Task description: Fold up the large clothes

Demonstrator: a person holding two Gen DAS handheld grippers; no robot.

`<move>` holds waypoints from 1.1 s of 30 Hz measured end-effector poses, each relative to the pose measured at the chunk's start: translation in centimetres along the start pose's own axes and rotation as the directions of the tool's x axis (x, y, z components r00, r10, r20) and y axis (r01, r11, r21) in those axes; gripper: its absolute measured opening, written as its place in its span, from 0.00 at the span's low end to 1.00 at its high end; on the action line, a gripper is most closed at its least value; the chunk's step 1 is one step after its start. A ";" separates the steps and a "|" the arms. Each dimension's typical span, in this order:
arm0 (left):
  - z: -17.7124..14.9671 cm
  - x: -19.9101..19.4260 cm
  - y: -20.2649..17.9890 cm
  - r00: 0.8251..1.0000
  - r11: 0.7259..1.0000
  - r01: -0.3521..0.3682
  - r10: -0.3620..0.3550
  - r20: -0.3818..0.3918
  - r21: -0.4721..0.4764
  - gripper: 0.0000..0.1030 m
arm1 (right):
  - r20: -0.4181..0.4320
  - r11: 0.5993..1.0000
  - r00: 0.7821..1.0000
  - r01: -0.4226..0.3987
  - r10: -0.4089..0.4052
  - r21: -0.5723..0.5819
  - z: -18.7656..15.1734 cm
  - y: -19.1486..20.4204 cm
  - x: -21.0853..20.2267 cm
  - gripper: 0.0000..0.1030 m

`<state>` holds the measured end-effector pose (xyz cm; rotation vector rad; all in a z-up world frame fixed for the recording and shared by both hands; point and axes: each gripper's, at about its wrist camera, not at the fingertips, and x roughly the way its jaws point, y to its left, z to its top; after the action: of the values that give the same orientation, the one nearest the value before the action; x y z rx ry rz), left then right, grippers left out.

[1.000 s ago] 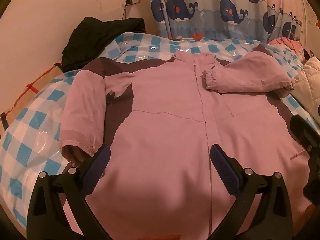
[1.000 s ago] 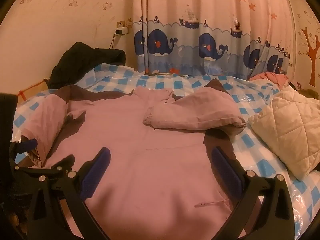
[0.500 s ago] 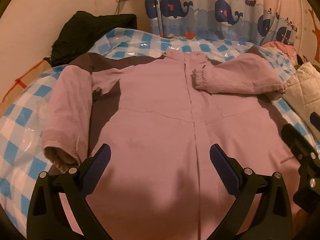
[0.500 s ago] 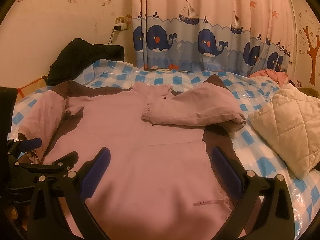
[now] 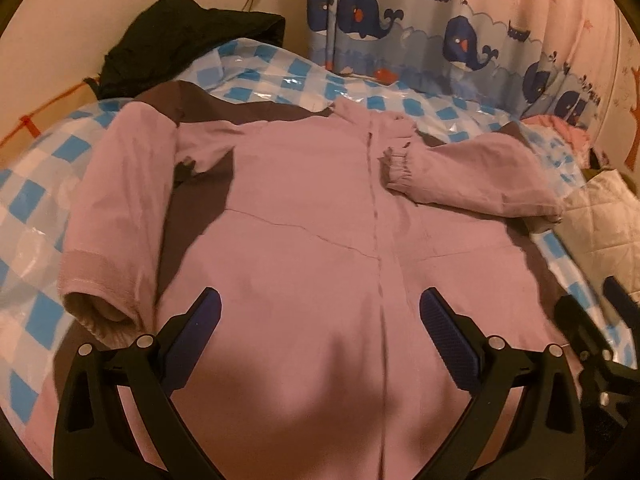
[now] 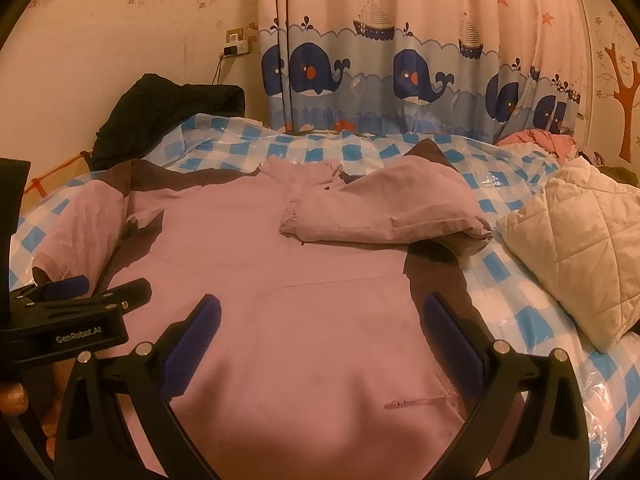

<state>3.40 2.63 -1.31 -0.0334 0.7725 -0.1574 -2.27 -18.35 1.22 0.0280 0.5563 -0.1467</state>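
Note:
A large pink jacket (image 5: 312, 216) with brown side panels lies front up on the bed, collar far from me. Its right sleeve (image 5: 472, 176) is folded across the chest; it also shows in the right wrist view (image 6: 384, 212). Its left sleeve (image 5: 116, 216) lies straight along the left side, cuff toward me. My left gripper (image 5: 320, 316) is open and empty above the lower front of the jacket. My right gripper (image 6: 320, 320) is open and empty above the jacket's (image 6: 280, 280) lower right part. The left gripper shows at the left edge of the right wrist view (image 6: 72, 296).
The bed has a blue and white checked plastic cover (image 6: 508, 276). A cream quilted pillow (image 6: 580, 248) lies at the right. A black garment (image 6: 168, 108) is heaped at the far left by the wall. A whale-print curtain (image 6: 400, 80) hangs behind. Pink clothes (image 6: 540, 140) lie far right.
Both grippers have pulled back and tilted up a little, so more of the jacket and curtain shows. Both stay open. The jacket has not moved.

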 end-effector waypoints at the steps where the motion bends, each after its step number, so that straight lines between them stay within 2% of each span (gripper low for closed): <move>1: 0.0 0.0 -0.1 1.000 1.000 -0.021 0.021 0.002 0.009 0.93 | 0.000 1.000 1.000 0.000 0.000 -0.002 0.0 0.1 0.0 0.95; 11: 0.1 -0.3 0.3 0.997 0.997 -0.072 0.072 0.009 0.011 0.93 | -0.007 1.000 1.000 0.001 -0.001 -0.005 -0.1 0.0 0.1 0.95; 33: -0.4 0.3 -0.1 0.996 0.996 -0.085 0.085 -0.005 0.026 0.93 | -0.024 1.000 1.000 -0.009 0.009 -0.011 -0.3 0.1 0.5 0.95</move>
<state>3.32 2.52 -1.83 0.0249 0.7764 -0.0867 -1.98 -18.25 0.69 0.0219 0.5813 -0.1344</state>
